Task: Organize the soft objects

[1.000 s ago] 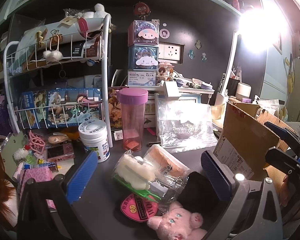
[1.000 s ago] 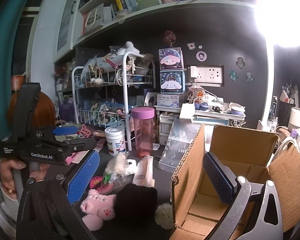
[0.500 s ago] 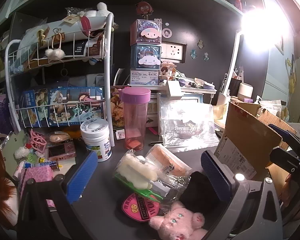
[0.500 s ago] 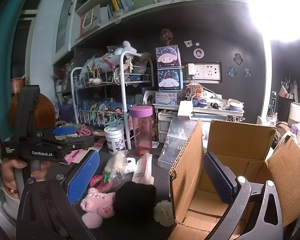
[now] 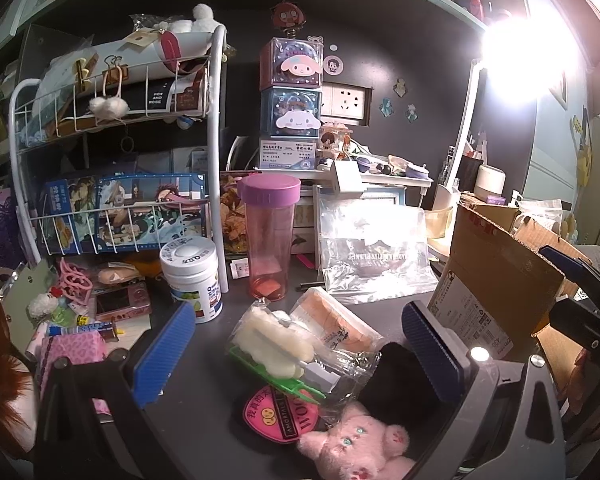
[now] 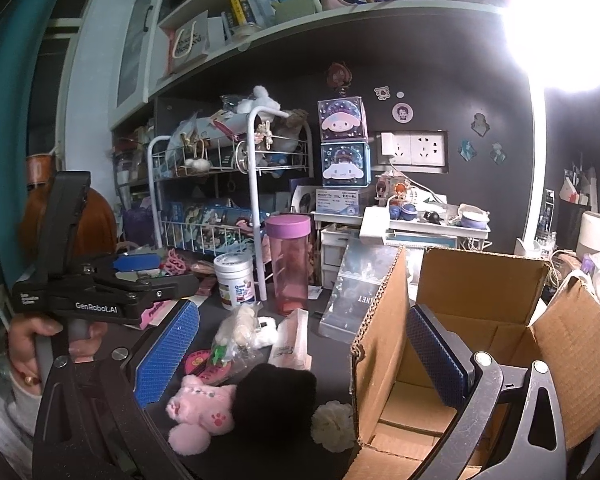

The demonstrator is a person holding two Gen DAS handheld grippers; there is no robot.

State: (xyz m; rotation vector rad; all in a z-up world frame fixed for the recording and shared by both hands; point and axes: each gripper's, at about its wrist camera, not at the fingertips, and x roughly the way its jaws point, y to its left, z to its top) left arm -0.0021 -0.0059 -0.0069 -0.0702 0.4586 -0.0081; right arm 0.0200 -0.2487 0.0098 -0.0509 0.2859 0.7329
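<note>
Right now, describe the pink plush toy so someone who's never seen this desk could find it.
Start at the open cardboard box on the dark desk. Just left of it lies a black fuzzy lump, and pressed against that lump's left side is the pink plush toy. It alone is pink fur, with paw prints.

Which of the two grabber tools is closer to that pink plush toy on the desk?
Left. The left gripper hangs right over the pink plush toy, which lies just below its open fingers. The right gripper is farther off, its fingers straddling the cardboard box wall.
</note>
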